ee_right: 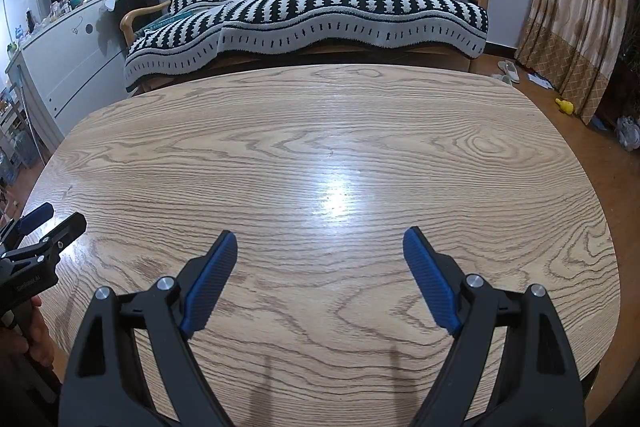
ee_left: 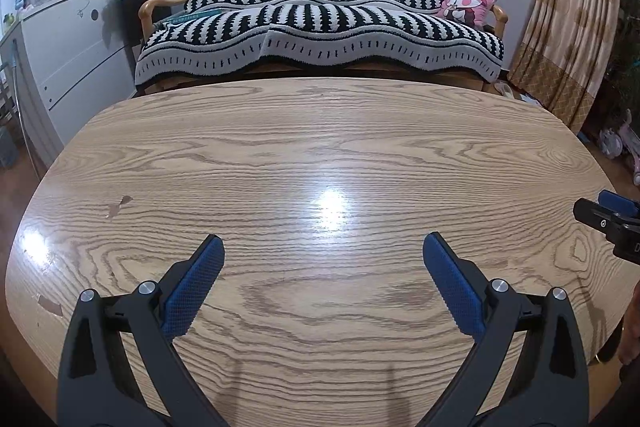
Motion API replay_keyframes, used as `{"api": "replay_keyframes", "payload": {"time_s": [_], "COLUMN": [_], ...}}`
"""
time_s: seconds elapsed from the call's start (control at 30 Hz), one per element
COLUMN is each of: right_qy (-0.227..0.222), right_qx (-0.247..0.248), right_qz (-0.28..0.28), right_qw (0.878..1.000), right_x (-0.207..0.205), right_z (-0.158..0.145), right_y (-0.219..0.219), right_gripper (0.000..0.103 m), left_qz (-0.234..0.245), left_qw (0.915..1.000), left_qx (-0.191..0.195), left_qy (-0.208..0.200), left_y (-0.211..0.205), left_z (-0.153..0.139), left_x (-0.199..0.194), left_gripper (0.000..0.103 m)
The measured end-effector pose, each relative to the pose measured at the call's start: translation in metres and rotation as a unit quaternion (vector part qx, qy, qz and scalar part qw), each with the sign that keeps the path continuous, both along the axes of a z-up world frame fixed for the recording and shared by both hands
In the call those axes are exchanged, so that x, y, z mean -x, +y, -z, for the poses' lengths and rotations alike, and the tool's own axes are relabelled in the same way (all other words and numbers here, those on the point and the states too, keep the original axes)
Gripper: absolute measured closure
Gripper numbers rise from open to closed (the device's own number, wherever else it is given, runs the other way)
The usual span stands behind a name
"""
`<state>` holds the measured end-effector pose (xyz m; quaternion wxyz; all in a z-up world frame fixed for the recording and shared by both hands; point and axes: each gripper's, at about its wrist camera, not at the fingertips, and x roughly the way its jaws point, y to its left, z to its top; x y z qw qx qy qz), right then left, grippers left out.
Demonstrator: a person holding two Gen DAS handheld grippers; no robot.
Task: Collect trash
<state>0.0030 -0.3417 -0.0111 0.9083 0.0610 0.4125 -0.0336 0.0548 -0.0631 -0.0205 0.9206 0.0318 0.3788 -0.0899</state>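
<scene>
While both jaws stood wide and empty, left gripper [ee_left: 323,243] and right gripper [ee_right: 320,237] hovered over the glossy, oak-grained oval table [ee_left: 320,147].

Left gripper [ee_left: 323,242]: black plastic arms, two per side, each capped with a round silver screw head; blue cross-hatched pads on the inner faces of the fingers [ee_left: 192,287]. Right gripper [ee_right: 320,237]: same black frame and silver screws, its blue pads ribbed. At left edge of the right wrist view, the other gripper's black body carries small white lettering, too small to read, plus a small screw.
</scene>
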Motion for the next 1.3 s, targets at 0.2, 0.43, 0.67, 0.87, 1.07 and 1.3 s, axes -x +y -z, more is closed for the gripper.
{"api": "replay_keyframes", "payload": {"time_s": [0.2,0.43,0.67,0.87,1.07,1.3], "right_qy": [-0.002,-0.002,-0.002,-0.003,-0.002,-0.003], "right_qx": [0.001,0.001,0.000,0.000,0.001,0.001], "right_qz": [0.000,0.000,0.000,0.000,0.000,-0.001], "right_qw": [1.000,1.000,1.000,1.000,1.000,1.000], "right_x": [0.0063,0.0061,0.0073,0.0073,0.0061,0.0066], "right_z": [-0.0033,-0.0034,-0.0056,-0.0052,-0.0064,-0.0078], "right_y": [-0.0070,-0.0064,-0.0079,-0.0078,-0.0082,-0.0089], "right_gripper": [0.021,0.021,0.021,0.021,0.021,0.021], "left_qz": [-0.003,-0.003,-0.004,-0.004,-0.004,-0.004], "left_qw": [1.0000,1.0000,1.0000,1.0000,1.0000,1.0000], "left_qx": [0.000,-0.001,0.000,-0.001,0.001,0.000], "left_qy": [0.001,0.002,0.002,0.002,0.003,0.004], "left_y": [0.0002,0.0001,0.0000,0.0000,-0.0005,0.0002], "left_z": [0.0003,0.0005,0.0002,0.0000,0.0000,0.0004], "left_x": [0.0052,0.0058,0.0079,0.0087,0.0092,0.0088], "left_gripper": [0.006,0.006,0.006,0.006,0.006,0.006]}}
